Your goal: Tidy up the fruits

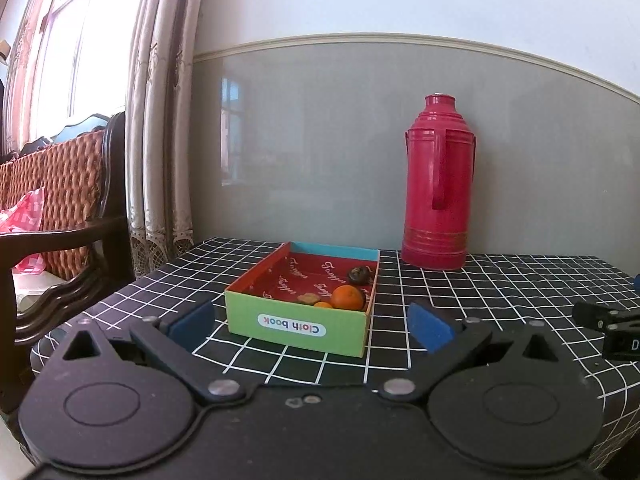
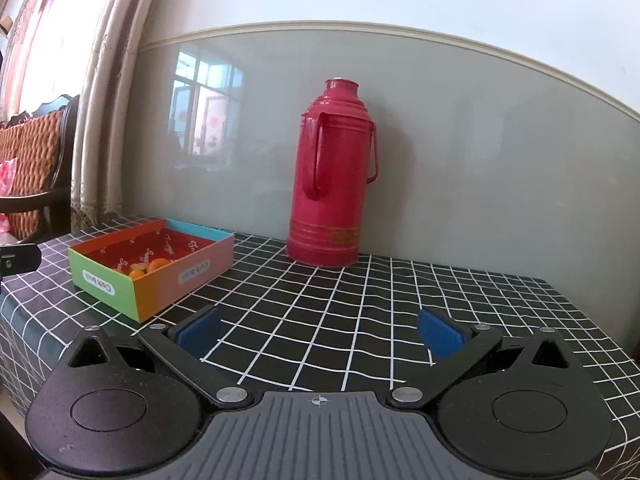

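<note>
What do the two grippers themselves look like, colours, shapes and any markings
Both are matte black plastic. The left gripper and the right gripper each have two round, disc-like housings with triangular cut-outs, linkage bars on silver rivets, and blue pads on the fingers. The right one has a ribbed grey centre plate with a small crosshair mark; the left's centre is plain black. No cables or sleeves show.

I count one colourful box (image 1: 298,330), one red thermos (image 1: 438,184), one big orange (image 1: 349,297), one dark round fruit (image 1: 359,275), and two smaller bits beside the orange.
</note>
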`<state>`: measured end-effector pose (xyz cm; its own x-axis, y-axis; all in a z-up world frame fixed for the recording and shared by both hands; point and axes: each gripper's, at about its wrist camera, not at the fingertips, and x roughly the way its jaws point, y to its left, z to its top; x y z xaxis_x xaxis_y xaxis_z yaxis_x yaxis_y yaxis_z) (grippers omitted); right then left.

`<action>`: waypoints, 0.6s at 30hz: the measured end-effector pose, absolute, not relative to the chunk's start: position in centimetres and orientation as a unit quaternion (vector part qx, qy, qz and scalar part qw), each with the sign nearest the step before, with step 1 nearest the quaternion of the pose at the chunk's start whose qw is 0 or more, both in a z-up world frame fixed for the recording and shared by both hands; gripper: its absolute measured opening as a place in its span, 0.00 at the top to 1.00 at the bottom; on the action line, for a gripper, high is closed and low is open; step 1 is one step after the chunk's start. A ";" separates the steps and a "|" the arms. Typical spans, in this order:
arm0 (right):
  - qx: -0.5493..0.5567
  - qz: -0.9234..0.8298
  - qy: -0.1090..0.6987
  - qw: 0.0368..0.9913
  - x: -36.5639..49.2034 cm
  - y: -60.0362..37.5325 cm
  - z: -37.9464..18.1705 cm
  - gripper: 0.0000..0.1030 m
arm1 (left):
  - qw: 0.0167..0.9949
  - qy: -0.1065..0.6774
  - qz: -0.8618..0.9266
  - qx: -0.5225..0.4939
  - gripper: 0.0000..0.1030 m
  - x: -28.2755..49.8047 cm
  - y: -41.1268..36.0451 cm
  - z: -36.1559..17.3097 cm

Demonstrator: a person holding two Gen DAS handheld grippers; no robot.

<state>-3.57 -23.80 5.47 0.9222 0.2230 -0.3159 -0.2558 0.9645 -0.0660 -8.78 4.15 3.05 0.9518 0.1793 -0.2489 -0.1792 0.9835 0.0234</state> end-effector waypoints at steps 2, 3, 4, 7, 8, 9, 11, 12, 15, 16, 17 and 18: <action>-0.053 0.122 0.155 0.979 -3.6 -23.8 5.5 0.00 | 0.988 0.126 0.091 0.001 0.06 -8.8 4.1 3.0; -0.053 0.123 0.156 0.979 -3.6 -23.8 5.5 0.00 | 0.988 0.126 0.091 0.001 0.06 -8.8 4.1 3.0; -0.053 0.123 0.156 0.979 -3.5 -23.9 5.5 0.00 | 0.988 0.126 0.090 0.001 0.06 -8.8 4.1 3.0; -0.053 0.123 0.156 0.979 -3.5 -23.9 5.5 0.00 | 0.988 0.125 0.091 0.001 0.06 -8.8 4.1 3.0; -0.053 0.123 0.156 0.979 -3.5 -23.9 5.5 0.00 | 0.988 0.126 0.090 0.001 0.06 -8.8 4.1 3.0; -0.053 0.123 0.156 0.979 -3.5 -23.9 5.5 0.00 | 0.988 0.126 0.090 0.002 0.06 -8.8 4.0 3.0; -0.053 0.123 0.156 0.979 -3.5 -23.9 5.5 0.00 | 0.988 0.125 0.090 0.001 0.06 -8.8 4.1 3.1; -0.053 0.123 0.156 0.979 -3.5 -23.8 5.5 0.00 | 0.988 0.125 0.091 0.001 0.06 -8.8 4.1 3.1; -0.054 0.123 0.156 0.979 -3.5 -23.8 5.5 0.00 | 0.988 0.126 0.091 0.002 0.06 -8.8 4.1 3.1; -0.055 0.123 0.156 0.979 -3.5 -23.7 5.5 0.00 | 0.988 0.125 0.091 0.001 0.06 -8.8 4.1 3.1; -0.055 0.124 0.156 0.978 -3.5 -23.7 5.5 0.00 | 0.988 0.125 0.090 0.001 0.06 -8.8 4.1 3.1; -0.055 0.124 0.156 0.978 -3.5 -23.7 5.5 0.00 | 0.988 0.125 0.091 0.001 0.06 -8.8 4.1 3.1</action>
